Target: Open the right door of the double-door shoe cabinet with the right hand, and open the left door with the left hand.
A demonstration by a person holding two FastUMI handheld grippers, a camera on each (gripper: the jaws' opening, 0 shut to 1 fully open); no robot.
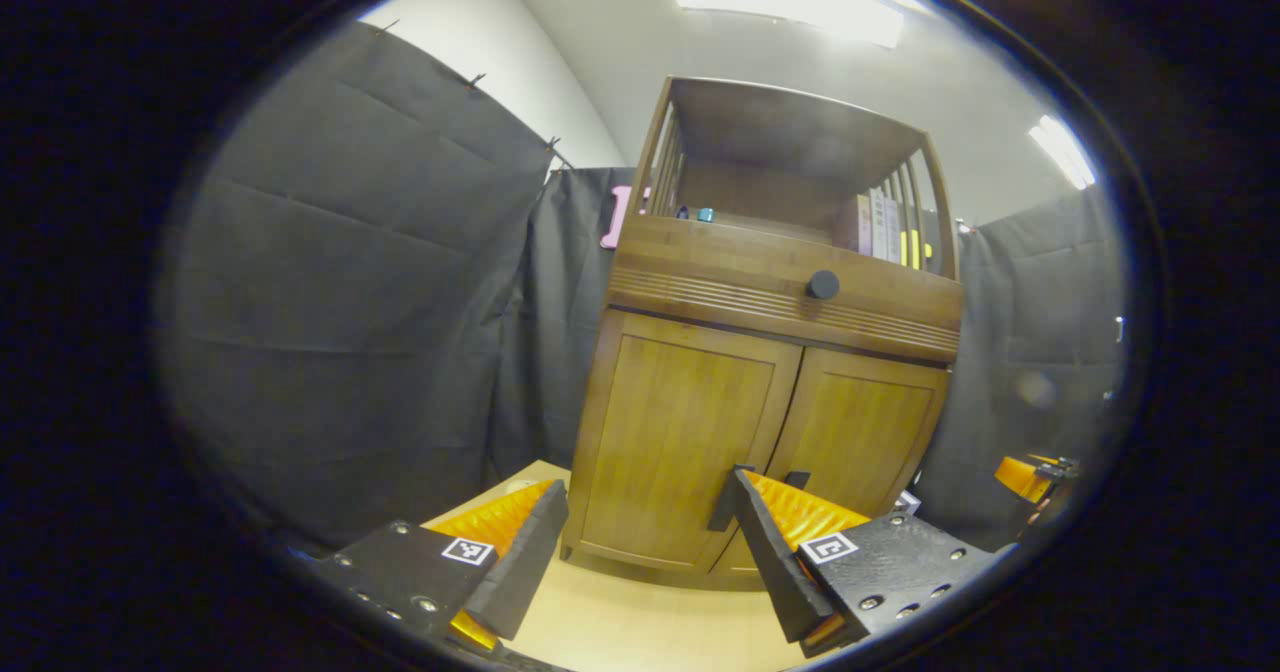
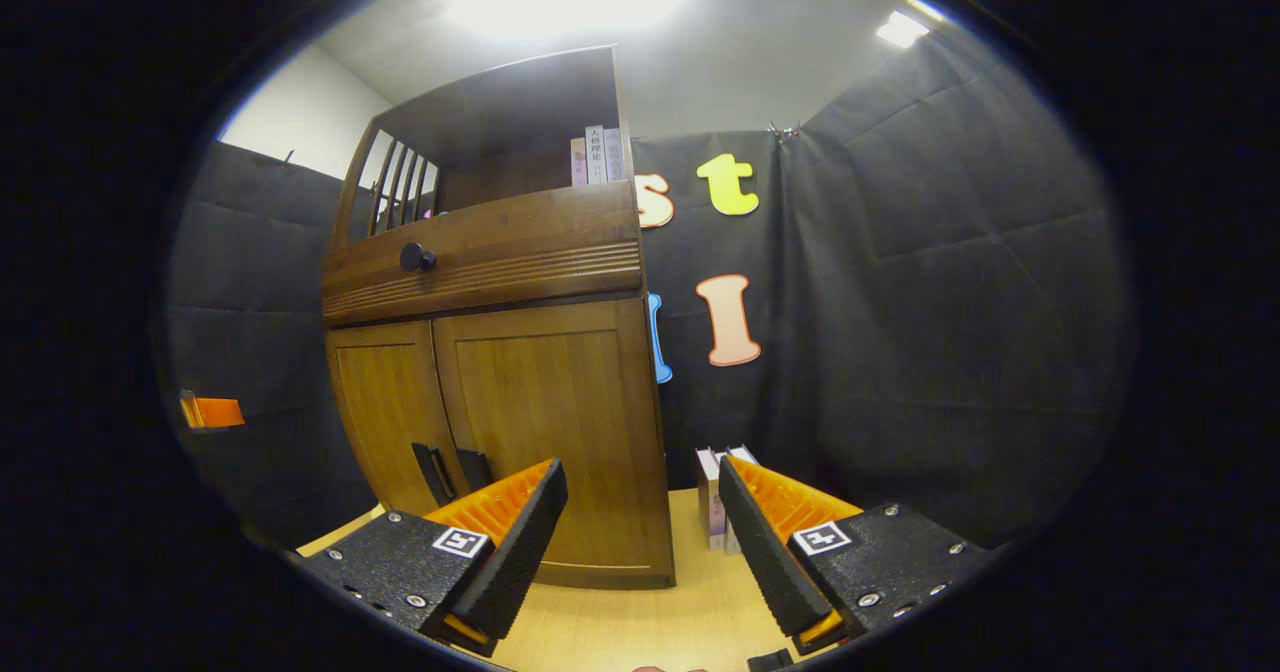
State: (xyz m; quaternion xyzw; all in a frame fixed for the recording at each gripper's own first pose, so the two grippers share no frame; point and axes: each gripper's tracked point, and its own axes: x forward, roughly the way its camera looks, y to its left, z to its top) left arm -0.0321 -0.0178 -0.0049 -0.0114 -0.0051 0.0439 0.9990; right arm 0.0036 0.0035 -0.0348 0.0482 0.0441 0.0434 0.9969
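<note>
Two closed doors, left door point(image 1: 675, 432) and right door point(image 2: 550, 422), front the shoe cabinet point(image 1: 770, 282) on the pale surface point(image 2: 620, 622), books point(image 2: 598, 155) on its top shelf, with left tool point(image 1: 650, 542) and right tool point(image 2: 640, 537) both spread open, apart from it.

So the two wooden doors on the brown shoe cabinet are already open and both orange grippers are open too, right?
Not quite. The left gripper view shows the left wooden door and right wooden door of the brown shoe cabinet both closed. Both grippers, left and right, are open.
</note>
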